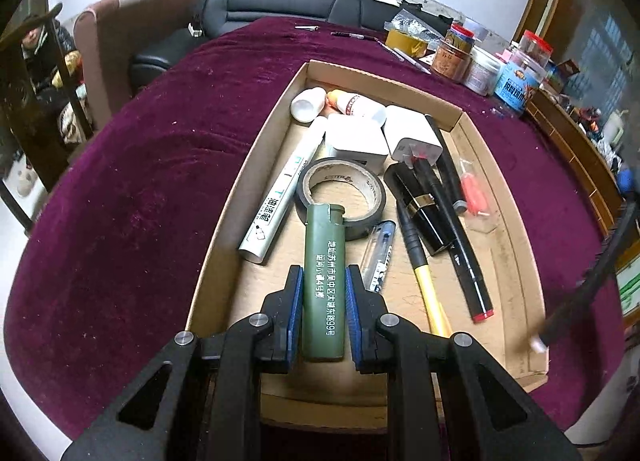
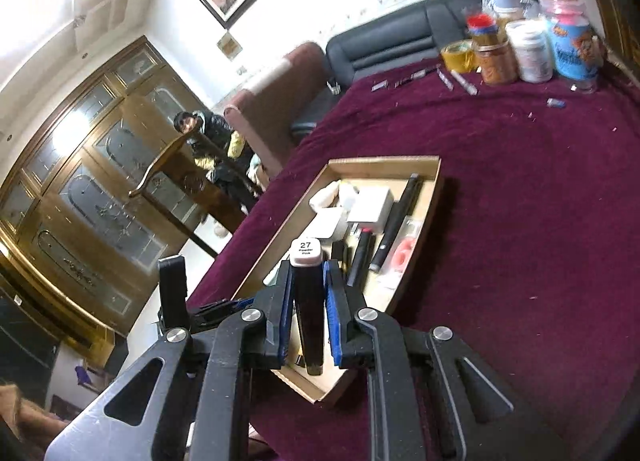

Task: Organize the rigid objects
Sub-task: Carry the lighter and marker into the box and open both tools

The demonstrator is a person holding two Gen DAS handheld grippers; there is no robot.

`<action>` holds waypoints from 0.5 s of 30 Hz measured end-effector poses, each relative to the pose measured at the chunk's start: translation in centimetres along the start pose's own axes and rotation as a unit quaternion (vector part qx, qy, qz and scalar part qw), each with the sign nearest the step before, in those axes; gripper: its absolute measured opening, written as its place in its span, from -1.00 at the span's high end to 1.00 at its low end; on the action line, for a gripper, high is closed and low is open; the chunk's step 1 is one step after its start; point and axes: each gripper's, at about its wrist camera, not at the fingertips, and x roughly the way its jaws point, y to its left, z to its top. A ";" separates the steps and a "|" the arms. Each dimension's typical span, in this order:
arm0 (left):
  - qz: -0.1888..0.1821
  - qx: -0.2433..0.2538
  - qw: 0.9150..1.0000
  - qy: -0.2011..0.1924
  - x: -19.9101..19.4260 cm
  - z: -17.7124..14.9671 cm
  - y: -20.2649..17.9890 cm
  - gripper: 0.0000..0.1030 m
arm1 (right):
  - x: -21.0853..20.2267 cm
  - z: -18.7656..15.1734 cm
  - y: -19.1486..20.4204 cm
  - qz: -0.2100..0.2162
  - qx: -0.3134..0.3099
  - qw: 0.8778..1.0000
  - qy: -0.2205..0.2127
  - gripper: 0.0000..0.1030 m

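Two grippers closed on items above cardboard tray [image 1: 472, 117]: green lighter [image 1: 323, 281] pinched by left gripper [image 1: 322, 275], black marker [image 2: 309, 313] by right gripper [image 2: 307, 267].

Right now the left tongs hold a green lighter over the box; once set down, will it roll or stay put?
The green lighter looks rigid and probably light. Its body seems flattened rather than round, so it should likely lie still in the cardboard box. Its top overlaps the tape roll, so it might rock or slide off. The smooth casing could slip between the left tongs.
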 end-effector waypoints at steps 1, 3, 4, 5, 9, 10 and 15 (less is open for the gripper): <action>0.000 0.001 1.000 -0.001 0.0 0.0 0.0 0.65 | 0.6 0.0 0.1 -0.006 -0.001 1.000 0.011 0.75; -0.002 0.001 1.000 -0.001 0.0 0.0 0.0 0.64 | 2.6 0.1 0.1 -0.029 -0.007 0.999 0.035 0.75; -0.004 0.000 1.000 -0.001 0.0 0.1 0.1 0.61 | 3.5 0.2 0.2 -0.046 -0.013 0.998 0.045 0.75; -0.006 -0.001 1.000 -0.002 -0.1 0.0 0.1 0.60 | 4.2 0.3 0.3 -0.061 -0.021 0.997 0.049 0.75; -0.008 0.005 1.000 -0.004 -0.1 0.0 -0.5 0.38 | 6.9 0.9 0.4 -0.112 -0.038 0.991 0.066 0.74; -0.009 0.008 1.000 -0.005 -0.1 -0.1 -0.7 0.30 | 7.6 1.0 0.6 -0.132 -0.047 0.988 0.071 0.73; -0.008 0.019 1.000 -0.009 -0.1 -0.2 -1.3 0.17 | 9.9 0.7 1.2 -0.178 -0.069 0.977 0.091 0.71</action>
